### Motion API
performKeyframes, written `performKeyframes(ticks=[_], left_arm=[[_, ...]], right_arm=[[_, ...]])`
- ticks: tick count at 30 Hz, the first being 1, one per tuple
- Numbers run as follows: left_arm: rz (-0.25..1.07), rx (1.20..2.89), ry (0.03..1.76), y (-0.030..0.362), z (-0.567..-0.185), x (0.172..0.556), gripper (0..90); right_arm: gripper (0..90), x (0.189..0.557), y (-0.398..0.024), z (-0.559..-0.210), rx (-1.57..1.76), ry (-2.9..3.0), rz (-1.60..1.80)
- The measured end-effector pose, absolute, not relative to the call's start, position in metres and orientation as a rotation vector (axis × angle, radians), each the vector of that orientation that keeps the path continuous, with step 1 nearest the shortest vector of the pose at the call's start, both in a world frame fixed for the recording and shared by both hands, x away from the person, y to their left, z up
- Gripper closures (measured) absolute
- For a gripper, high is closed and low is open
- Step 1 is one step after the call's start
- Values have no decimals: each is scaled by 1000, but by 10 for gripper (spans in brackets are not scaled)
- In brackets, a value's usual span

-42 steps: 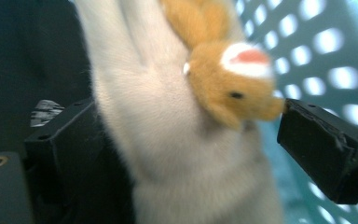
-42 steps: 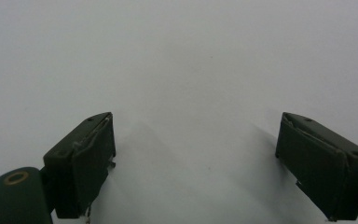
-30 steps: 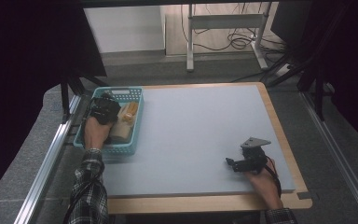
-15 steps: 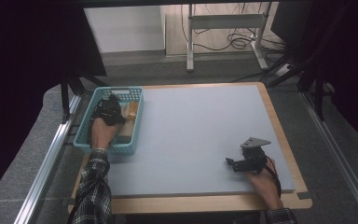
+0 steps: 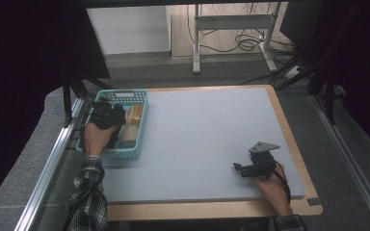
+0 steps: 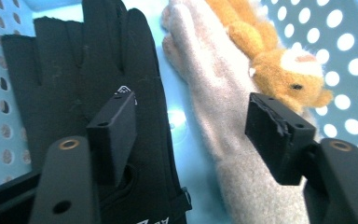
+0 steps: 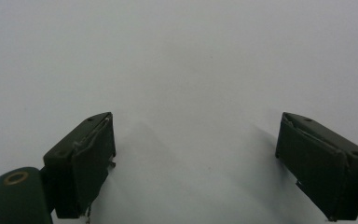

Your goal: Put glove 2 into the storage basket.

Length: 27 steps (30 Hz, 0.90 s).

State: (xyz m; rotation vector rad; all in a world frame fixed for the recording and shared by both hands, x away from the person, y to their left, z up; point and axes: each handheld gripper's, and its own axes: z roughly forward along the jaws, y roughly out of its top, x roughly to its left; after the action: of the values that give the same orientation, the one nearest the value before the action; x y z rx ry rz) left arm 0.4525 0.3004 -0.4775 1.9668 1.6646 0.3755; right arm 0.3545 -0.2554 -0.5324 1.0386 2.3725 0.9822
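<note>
Grey mat [image 5: 207, 139] on wooden table [image 5: 212, 209]; metal desk frame [image 5: 231, 29] and cables [image 5: 243, 43] behind.

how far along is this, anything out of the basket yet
Done: nothing shows out on the grey mat. In hand: the left tool, jaws just opened, hangs over the black glove and beige glove in the teal basket, gripping neither. The right tool waits open. Left: everything, including the orange plush.

Black glove [image 6: 98, 84], beige glove [image 6: 214, 121] flat, side by side in basket [image 5: 139, 108].
</note>
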Motion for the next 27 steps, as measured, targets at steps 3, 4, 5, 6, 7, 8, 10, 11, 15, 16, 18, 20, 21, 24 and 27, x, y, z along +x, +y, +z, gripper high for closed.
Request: performKeyframes(ticks=[3, 4, 5, 6, 7, 8, 10, 11, 15, 16, 18, 20, 21, 24, 27], left_arm=[[382, 1965, 1653, 304, -476, 449, 283], [386, 1969, 1647, 305, -475, 448, 272], [390, 1962, 1643, 306, -475, 447, 264], [393, 1953, 1642, 307, -474, 446, 253], [395, 1950, 1640, 308, -474, 445, 243], [394, 1942, 1639, 309, -474, 444, 237], [392, 1930, 1632, 311, -473, 442, 213], [388, 1921, 1630, 312, -473, 441, 207], [385, 1908, 1623, 314, -471, 437, 175], [378, 1910, 1619, 314, -470, 436, 172], [370, 1895, 1610, 315, -469, 434, 148], [363, 1890, 1588, 315, -466, 431, 132], [356, 1883, 1580, 315, -465, 430, 114], [355, 1884, 1548, 314, -461, 426, 92], [363, 1889, 1526, 312, -457, 423, 65]], right_arm=[[117, 354, -255, -532, 1038, 2373, 982], [117, 354, -255, -532, 1038, 2372, 982], [117, 354, -255, -532, 1038, 2372, 982], [117, 354, -255, -532, 1039, 2373, 982], [117, 354, -255, -532, 1038, 2372, 982], [117, 354, -255, -532, 1038, 2372, 982], [117, 354, -255, -532, 1038, 2372, 982], [117, 354, -255, -532, 1038, 2372, 982], [117, 354, -255, -532, 1038, 2372, 982], [117, 354, -255, -532, 1038, 2372, 982], [117, 354, -255, -532, 1038, 2372, 982], [117, 354, -255, -532, 1038, 2372, 982], [117, 354, -255, -532, 1038, 2372, 982], [117, 354, -255, -532, 1038, 2372, 982], [117, 354, -255, -532, 1038, 2371, 982]])
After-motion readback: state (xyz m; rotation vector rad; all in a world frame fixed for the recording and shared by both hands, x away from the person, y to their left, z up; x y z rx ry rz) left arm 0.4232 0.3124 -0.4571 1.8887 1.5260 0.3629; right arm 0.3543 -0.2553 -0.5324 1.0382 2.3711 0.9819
